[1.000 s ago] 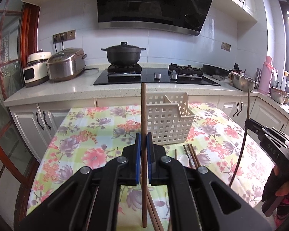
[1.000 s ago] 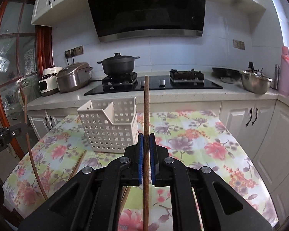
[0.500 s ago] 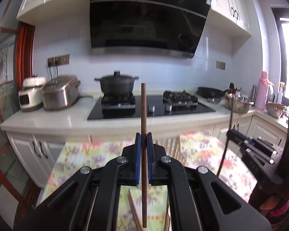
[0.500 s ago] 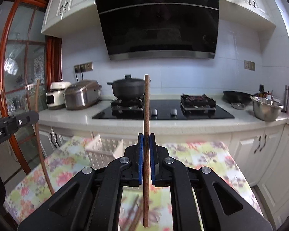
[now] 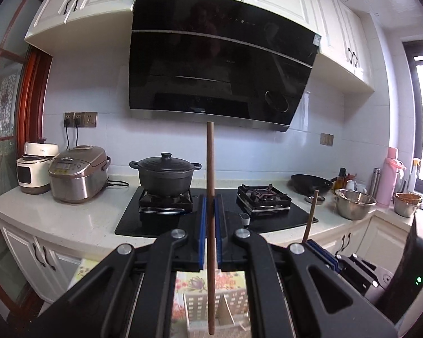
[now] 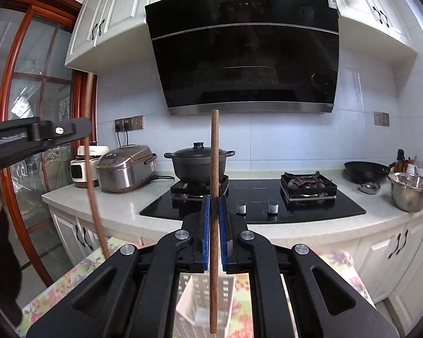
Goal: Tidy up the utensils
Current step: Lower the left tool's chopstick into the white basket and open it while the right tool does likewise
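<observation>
We see the kitchen counter running across the back of both wrist views, carrying the black hob with a lidded dark pot on its left burner and a steel rice cooker toward the counter's left end; none of this belongs to our job, it is simply what lies behind the raised tools. Below the counter's front edge, the floral tablecloth shows only in slivers, and on it, straight under both tools, stands the white slotted basket, which we judge to be where the utensils are meant to end up. Our left gripper has its blue pads pressed tight on a brown chopstick, held upright with its lower tip hanging over the basket; gripping it near the middle keeps it vertical, ready to drop end-first into a compartment. Our right gripper is likewise clamped on a second chopstick, also upright above the basket. Each tool appears at the edge of the other's view, so we judge them side by side, near each other, probably so both sticks can go in together.
</observation>
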### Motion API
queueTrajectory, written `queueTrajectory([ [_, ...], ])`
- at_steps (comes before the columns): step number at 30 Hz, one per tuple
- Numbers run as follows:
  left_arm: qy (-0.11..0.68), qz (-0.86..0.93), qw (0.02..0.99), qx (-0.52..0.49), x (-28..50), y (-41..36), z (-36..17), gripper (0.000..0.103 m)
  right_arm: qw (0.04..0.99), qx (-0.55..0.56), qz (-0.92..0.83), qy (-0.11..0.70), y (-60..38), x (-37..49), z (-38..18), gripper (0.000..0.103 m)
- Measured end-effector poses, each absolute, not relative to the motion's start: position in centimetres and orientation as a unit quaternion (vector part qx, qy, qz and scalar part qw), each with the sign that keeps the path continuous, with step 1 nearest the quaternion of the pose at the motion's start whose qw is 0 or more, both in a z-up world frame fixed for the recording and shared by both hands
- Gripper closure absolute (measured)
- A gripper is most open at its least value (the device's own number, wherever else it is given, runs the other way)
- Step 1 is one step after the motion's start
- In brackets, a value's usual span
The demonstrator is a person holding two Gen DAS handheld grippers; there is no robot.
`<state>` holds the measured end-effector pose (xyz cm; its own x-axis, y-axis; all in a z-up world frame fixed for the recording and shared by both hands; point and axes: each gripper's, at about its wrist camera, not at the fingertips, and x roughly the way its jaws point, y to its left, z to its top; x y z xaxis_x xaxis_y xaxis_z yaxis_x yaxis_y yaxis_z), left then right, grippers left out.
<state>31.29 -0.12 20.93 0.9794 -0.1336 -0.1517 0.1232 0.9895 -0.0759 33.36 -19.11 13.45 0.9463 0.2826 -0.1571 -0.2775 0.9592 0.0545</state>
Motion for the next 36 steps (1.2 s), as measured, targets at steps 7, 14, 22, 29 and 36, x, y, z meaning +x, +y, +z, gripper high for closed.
queueTrajectory([
  [7,0.109,-0.060,0.991,-0.056,35.7,0.6,16.4,0.097,0.981,0.020,0.162,0.100,-17.8,36.2,10.5,0.095],
  [14,0.177,-0.062,0.980,-0.064,39.0,1.2,9.4,0.097,0.972,0.025,0.173,0.159,-16.9,38.2,6.0,0.095],
  [22,0.183,-0.061,0.979,-0.072,39.0,1.8,5.5,0.090,0.964,0.035,0.175,0.197,-17.2,39.0,3.4,0.095],
  [29,0.146,-0.015,0.986,-0.074,36.4,3.2,7.2,0.025,0.970,0.060,0.163,0.172,-19.9,37.1,5.1,0.045],
  [36,0.124,0.023,0.991,-0.045,31.8,3.6,9.6,0.005,0.975,0.071,0.144,0.155,-23.7,32.6,5.9,0.025],
])
